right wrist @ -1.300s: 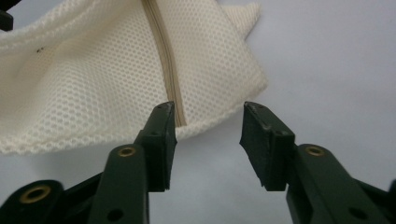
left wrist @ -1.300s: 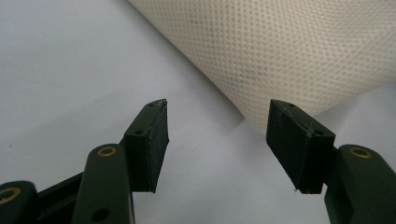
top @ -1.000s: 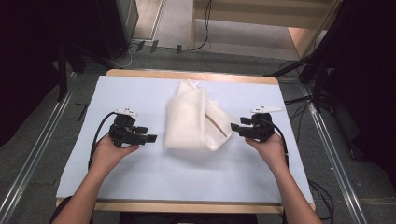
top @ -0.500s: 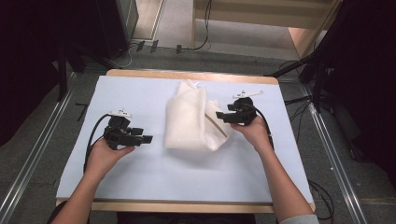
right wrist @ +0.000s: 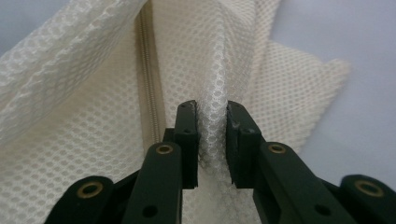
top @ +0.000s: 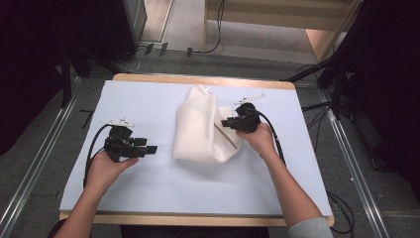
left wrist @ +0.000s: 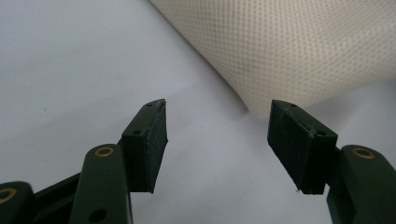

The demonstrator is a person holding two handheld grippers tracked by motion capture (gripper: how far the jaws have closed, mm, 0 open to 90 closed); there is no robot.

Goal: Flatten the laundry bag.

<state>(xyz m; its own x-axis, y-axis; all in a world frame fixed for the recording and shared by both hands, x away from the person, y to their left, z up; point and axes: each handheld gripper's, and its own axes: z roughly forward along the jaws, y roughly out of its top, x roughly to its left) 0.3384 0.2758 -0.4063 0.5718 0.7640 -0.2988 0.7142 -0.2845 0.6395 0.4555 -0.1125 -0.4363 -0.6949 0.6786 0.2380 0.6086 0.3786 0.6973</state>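
The right gripper has its 2 jaws pinched on a raised fold of the white mesh bag, right beside the zipper that runs up the cloth. The bag lies folded in the middle of the pale blue mat, its far end pointing away from the person.

The left gripper hangs just off the bag's near left corner, jaws spread wide and holding nothing, with the mesh edge a little ahead of the pads and not between them.

Here is the risk as I read it: that right-hand pinch looks thin, only a narrow ridge of netting between the pads. A sharp lift may let the slippery mesh slide out, or drag the whole bag across the mat because nothing pins the other side. The open weave could also snag on a pad corner. The left jaws, if they close where they are, would likely shut on air or scrape the mat.

Around the work, the mat is otherwise bare. Each gripper trails a black cable; the right one loops close behind the wrist. Beyond the wooden table edge, loose leads lie on the floor, well apart from the bag.
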